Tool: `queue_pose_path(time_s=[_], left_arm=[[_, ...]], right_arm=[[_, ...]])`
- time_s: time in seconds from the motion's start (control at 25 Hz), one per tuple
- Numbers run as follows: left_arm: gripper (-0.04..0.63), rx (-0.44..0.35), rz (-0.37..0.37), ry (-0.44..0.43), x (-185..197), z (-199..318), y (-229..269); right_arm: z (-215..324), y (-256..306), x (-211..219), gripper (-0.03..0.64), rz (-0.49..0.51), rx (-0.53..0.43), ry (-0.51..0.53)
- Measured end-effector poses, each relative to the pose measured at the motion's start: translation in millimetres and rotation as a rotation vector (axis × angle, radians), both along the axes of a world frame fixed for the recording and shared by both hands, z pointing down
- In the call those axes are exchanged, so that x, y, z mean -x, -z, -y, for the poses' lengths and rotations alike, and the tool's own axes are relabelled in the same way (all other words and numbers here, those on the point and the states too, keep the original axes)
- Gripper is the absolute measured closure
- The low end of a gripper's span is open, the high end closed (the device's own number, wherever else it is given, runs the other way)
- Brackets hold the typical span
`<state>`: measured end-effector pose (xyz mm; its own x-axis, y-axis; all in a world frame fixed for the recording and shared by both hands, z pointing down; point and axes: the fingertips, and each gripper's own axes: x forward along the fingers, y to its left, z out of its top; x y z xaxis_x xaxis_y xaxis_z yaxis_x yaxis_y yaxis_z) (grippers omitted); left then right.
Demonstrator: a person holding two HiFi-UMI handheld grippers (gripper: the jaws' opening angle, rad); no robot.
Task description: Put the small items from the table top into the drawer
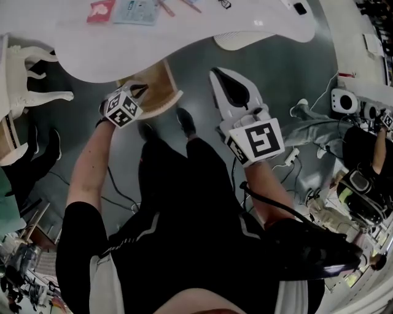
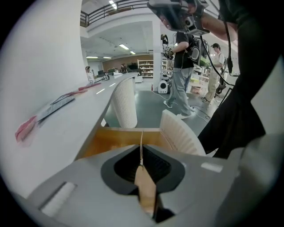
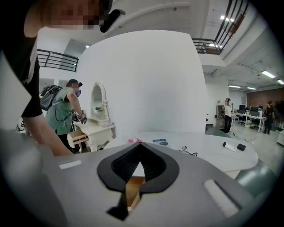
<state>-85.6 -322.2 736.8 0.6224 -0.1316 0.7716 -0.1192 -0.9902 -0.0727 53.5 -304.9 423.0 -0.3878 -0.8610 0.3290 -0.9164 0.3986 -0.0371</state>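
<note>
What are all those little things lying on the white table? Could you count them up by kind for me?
Pink packet: 1
Light blue booklet: 1
Thin reddish sticks: 2
Small corded piece: 1
White bar: 1
Black block: 1
Total: 7

White table (image 1: 202, 46), orange-brown drawer (image 1: 158, 86), tan strip (image 2: 141, 142), pink packet (image 1: 100, 11)

Top edge slices the table (image 1: 184, 55), with the pink packet (image 1: 100, 10) and blue card (image 1: 136, 10) only partly showing. The drawer (image 1: 161, 92) runs under the table's rim, its back hidden. That corded bit (image 3: 188, 150) is too tiny to name.
</note>
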Motion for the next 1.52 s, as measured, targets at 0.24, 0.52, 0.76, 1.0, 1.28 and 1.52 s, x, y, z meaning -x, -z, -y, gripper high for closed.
queue_pose_path(time_s=[0.24, 0.52, 0.76, 1.0, 1.28, 1.52], left_arm=[[0.577, 0.020, 0.028, -0.004, -1, -2, -11], [0.577, 0.049, 0.075, -0.028, -4, -2, -40], [0.577, 0.060, 0.126, -0.056, -4, 0, -58], [0.576, 0.050, 0.170, -0.120, -9, 4, -77], [0.576, 0.031, 0.228, -0.159, -16, 5, -94], [0.577, 0.019, 0.291, -0.177, -19, 7, -115]], right_arm=[[-9, -6, 1, 0.614, 0.007, 0.020, 0.007], [-13, -23, -4, 0.614, 0.007, 0.053, -0.005], [-15, -33, -16, 0.614, 0.009, 0.070, -0.036], [-6, -43, -15, 0.614, -0.001, 0.079, -0.040], [-7, -47, -28, 0.614, -0.008, 0.094, -0.067], [-9, -57, -30, 0.614, -0.011, 0.120, -0.068]])
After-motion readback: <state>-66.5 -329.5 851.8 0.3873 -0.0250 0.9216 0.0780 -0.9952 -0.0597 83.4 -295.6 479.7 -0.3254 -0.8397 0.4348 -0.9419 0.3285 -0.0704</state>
